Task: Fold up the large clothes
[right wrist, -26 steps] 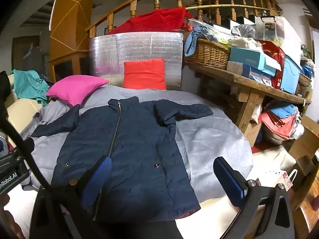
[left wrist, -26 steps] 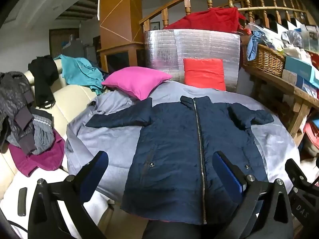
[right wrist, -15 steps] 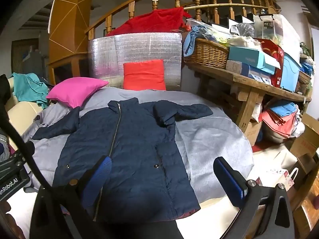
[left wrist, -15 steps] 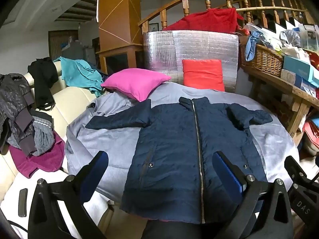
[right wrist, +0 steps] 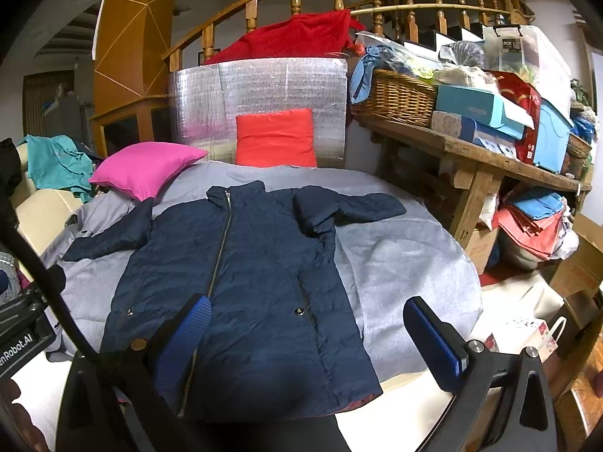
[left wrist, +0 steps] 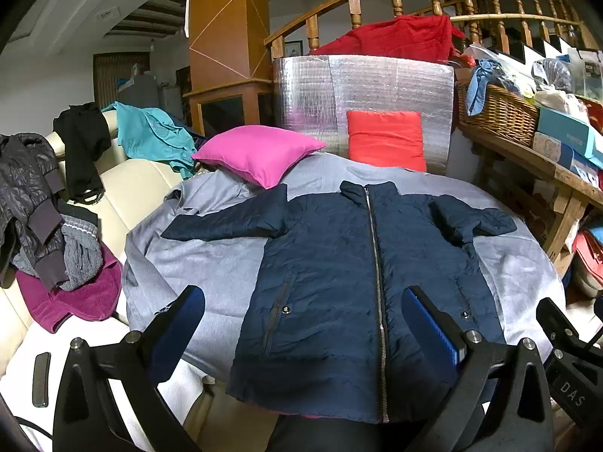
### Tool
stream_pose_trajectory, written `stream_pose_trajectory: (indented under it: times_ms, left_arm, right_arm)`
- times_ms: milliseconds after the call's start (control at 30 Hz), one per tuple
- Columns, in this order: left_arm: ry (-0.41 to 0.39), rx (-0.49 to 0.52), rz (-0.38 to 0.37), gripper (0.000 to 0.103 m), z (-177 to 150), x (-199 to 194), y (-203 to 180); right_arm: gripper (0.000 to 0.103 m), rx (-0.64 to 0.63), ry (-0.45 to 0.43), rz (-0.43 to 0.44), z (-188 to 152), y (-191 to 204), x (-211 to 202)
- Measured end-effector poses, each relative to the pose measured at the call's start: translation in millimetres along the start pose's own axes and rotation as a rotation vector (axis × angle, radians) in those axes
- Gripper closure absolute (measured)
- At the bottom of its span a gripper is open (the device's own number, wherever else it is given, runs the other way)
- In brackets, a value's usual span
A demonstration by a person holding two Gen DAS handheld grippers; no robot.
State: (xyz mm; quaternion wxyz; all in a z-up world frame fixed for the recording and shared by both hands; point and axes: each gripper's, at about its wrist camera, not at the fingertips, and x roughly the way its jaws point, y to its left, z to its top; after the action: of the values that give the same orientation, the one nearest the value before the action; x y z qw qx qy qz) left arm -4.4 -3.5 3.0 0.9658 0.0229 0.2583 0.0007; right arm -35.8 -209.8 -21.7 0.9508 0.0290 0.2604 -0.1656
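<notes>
Left wrist view: a navy quilted zip-front jacket (left wrist: pixel 361 286) lies face up and zipped on a grey bedsheet (left wrist: pixel 211 263) spread over a rounded bed, collar toward the far edge, hem hanging just over the near edge. Both sleeves are spread toward the sheet's side edges, the left one reaching out near a magenta square cushion (left wrist: pixel 260 152). The left gripper (left wrist: pixel 301 324) hovers above the hem with its blue-padded jaws spread wide and nothing between them. A red-orange cushion (left wrist: pixel 384 143) leans against a silver foil panel (left wrist: pixel 361 90) at the far edge.

Right wrist view: the same jacket (right wrist: pixel 245 278) fills the middle of the sheet (right wrist: pixel 407 263), its right sleeve (right wrist: pixel 358 207) bunched and lying toward the right-hand edge. The right gripper (right wrist: pixel 305 335) is angled down over the lower right front, jaws fully parted and empty, not touching the cloth. A wicker basket (right wrist: pixel 395 98) sits on a cluttered wooden table (right wrist: pixel 490 158) beyond the bed's right side.

The padded garment looks soft, bulky and light, with a shell likely to slip under the pads; it will sag wherever it is unsupported. The sleeve cuffs and the hem corners look like the best holds, pinching both layers together.
</notes>
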Motion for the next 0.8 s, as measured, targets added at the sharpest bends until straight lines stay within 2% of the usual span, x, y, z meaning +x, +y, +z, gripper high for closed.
stream_pose_trajectory:
  times_ms: [800]
  left_arm:
    - [0.006,0.017,-0.016,0.000,-3.2,1.6,-2.0]
  right_arm:
    - [0.000,0.001,0.027,0.015,-1.7,2.2,5.5]
